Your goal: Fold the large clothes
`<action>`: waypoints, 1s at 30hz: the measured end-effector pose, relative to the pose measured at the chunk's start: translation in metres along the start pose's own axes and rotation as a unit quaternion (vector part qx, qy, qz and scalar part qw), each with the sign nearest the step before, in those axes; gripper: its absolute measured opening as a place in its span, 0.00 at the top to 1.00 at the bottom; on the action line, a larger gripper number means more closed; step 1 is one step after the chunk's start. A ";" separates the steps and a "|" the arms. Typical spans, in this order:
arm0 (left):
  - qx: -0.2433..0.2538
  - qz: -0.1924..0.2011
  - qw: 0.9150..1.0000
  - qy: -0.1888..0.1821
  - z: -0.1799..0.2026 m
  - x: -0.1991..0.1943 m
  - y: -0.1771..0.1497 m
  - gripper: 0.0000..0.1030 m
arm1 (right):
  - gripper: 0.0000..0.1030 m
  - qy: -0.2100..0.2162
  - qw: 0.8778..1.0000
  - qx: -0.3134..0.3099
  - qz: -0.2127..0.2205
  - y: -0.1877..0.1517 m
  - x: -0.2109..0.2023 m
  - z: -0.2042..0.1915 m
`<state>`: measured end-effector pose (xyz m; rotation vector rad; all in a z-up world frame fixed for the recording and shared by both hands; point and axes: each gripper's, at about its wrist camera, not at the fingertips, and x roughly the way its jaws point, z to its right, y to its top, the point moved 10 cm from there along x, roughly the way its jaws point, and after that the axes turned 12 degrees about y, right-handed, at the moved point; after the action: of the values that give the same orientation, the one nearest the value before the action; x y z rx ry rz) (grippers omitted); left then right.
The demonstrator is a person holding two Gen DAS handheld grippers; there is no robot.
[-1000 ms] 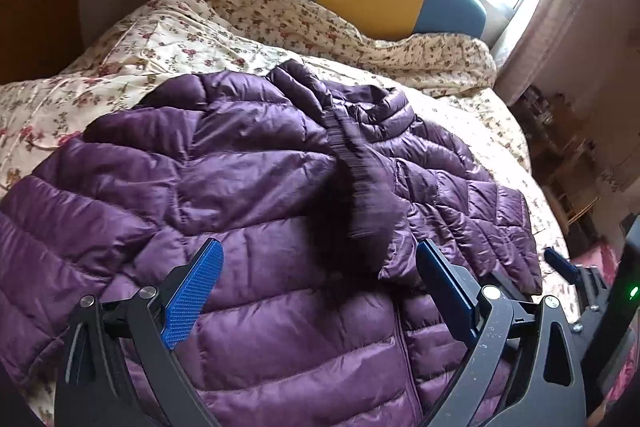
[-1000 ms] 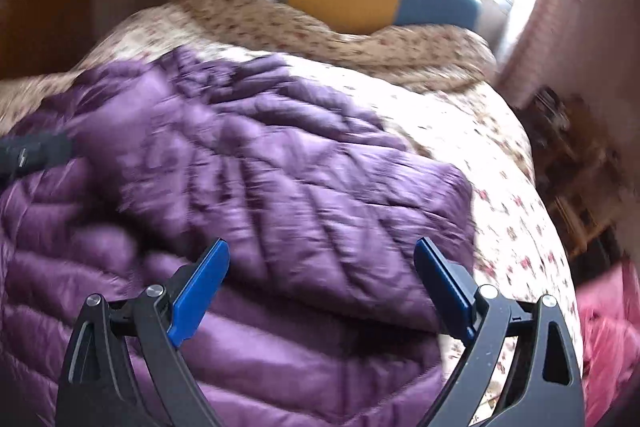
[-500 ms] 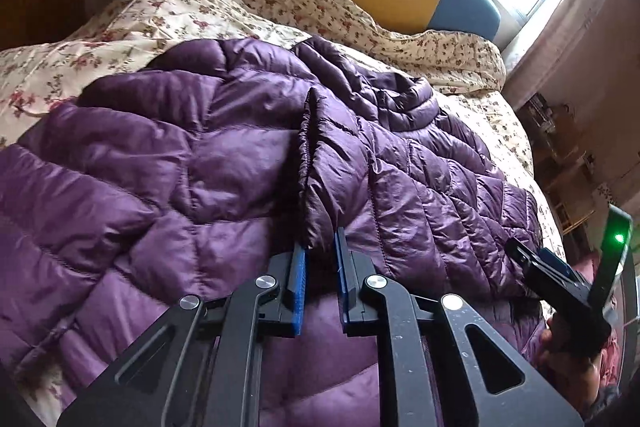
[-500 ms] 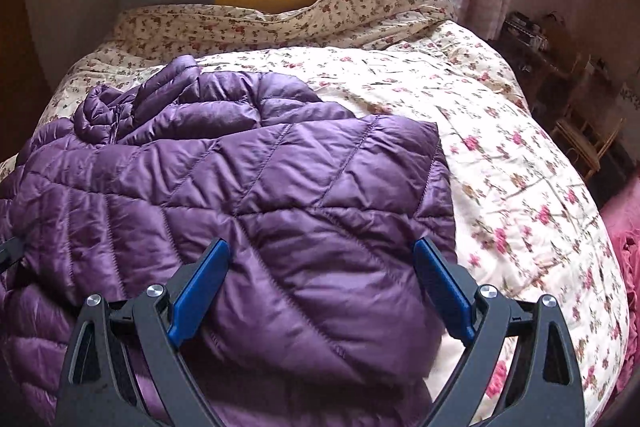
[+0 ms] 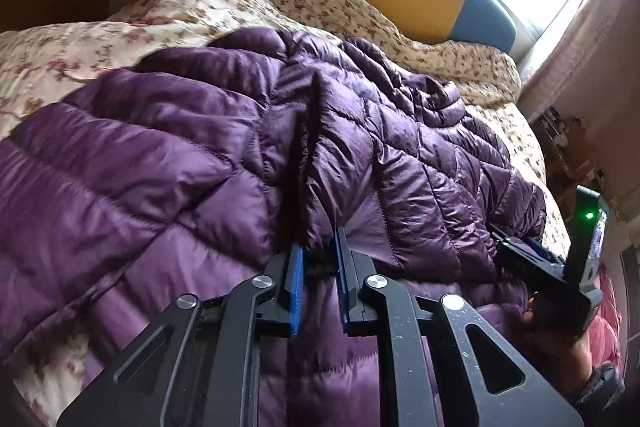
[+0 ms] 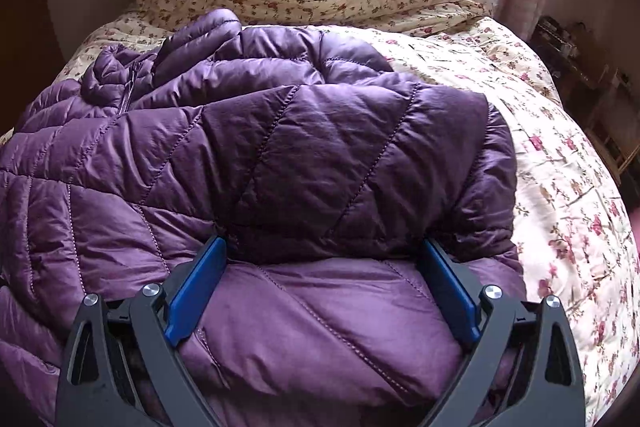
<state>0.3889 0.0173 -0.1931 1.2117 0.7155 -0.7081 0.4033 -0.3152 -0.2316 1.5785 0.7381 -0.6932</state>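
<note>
Item: purple quilted jacket [image 5: 168, 163], spread across the floral bed quilt [image 6: 560, 187], one panel already folded over.

Left gripper [image 5: 318, 267]: I have its fingers [image 5: 295, 281] pressed nearly together, pinching a raised edge of jacket fabric that runs straight ahead from the tips.

Right gripper [image 6: 324, 275]: fingers [image 6: 196, 287] spread wide, the folded panel's near edge lying between them, with the tips at or under it; not gripping.

Handling, my estimate: light, puffy, soft; slick shell likely to slide and spring back open. Best taken at stitched seams or hem edges, with a full bite of padding.
</note>
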 end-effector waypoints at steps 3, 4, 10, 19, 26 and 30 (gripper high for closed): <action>-0.028 0.045 0.998 0.027 -0.011 -0.025 0.009 0.32 | 0.05 0.004 1.000 0.001 0.002 0.000 0.003 0.001; -0.037 0.062 0.997 0.025 -0.012 -0.034 0.012 0.28 | 0.05 0.002 1.000 -0.001 0.003 0.001 0.003 0.001; 0.014 0.066 0.998 -0.010 0.038 -0.037 0.027 0.34 | 0.05 0.003 1.000 -0.002 0.005 0.001 0.003 0.001; 0.053 -0.006 0.998 0.022 0.049 0.049 0.003 0.50 | 0.03 0.007 1.000 -0.001 0.009 0.001 0.004 0.000; 0.012 -0.008 1.000 -0.003 0.038 0.023 -0.002 0.45 | 0.02 0.007 1.000 -0.002 0.010 0.003 0.006 0.000; -0.067 0.003 0.997 -0.023 0.001 -0.027 -0.019 0.29 | 0.02 0.007 1.000 -0.002 0.012 0.004 0.006 0.000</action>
<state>0.3584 0.0149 -0.1817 1.0719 0.7081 -0.6704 0.4102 -0.3152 -0.2336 1.5863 0.7295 -0.6641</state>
